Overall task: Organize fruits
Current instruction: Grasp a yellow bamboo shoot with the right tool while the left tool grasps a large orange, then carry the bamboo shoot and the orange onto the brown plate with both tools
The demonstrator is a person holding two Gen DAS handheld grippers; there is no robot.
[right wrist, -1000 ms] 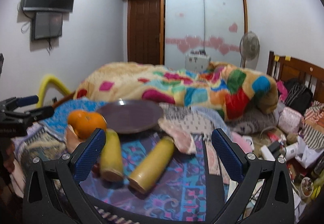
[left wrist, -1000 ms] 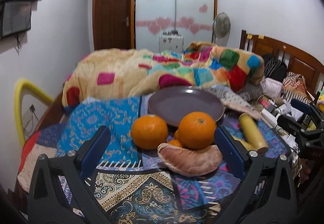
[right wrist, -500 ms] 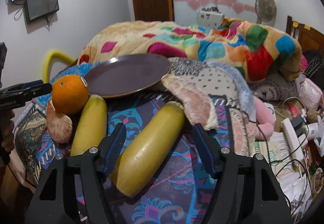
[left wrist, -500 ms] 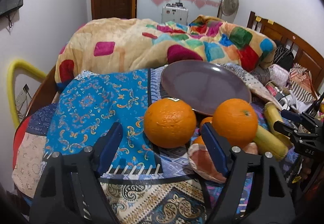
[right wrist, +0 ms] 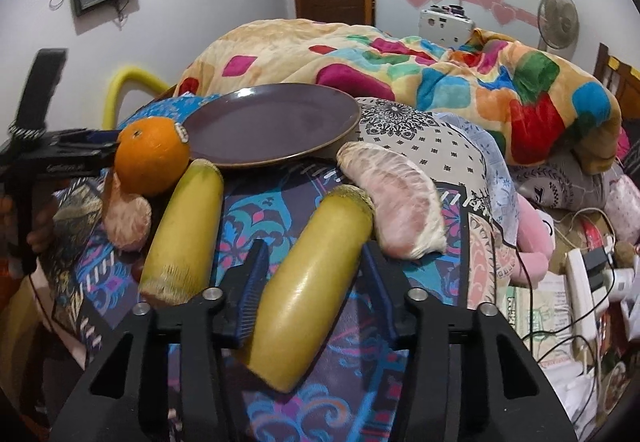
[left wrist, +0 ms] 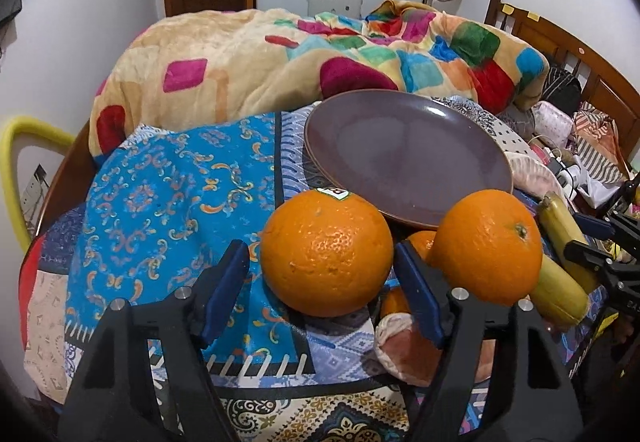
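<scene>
Left gripper (left wrist: 322, 294) jaws apart, orange (left wrist: 326, 252) bracketed dead centre; right gripper (right wrist: 310, 288) jaws apart astride banana (right wrist: 310, 282), long axis running toward plate (right wrist: 276, 126), upper centre.

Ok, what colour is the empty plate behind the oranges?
Dull purple-brown, with a thin lighter rim; the plate shows best in the left wrist view.

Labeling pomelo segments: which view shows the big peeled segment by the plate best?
Right wrist: the pomelo segment lies fully visible, beside the yellow fruit. Left wrist shows only a sliver of it behind the plate.
</scene>
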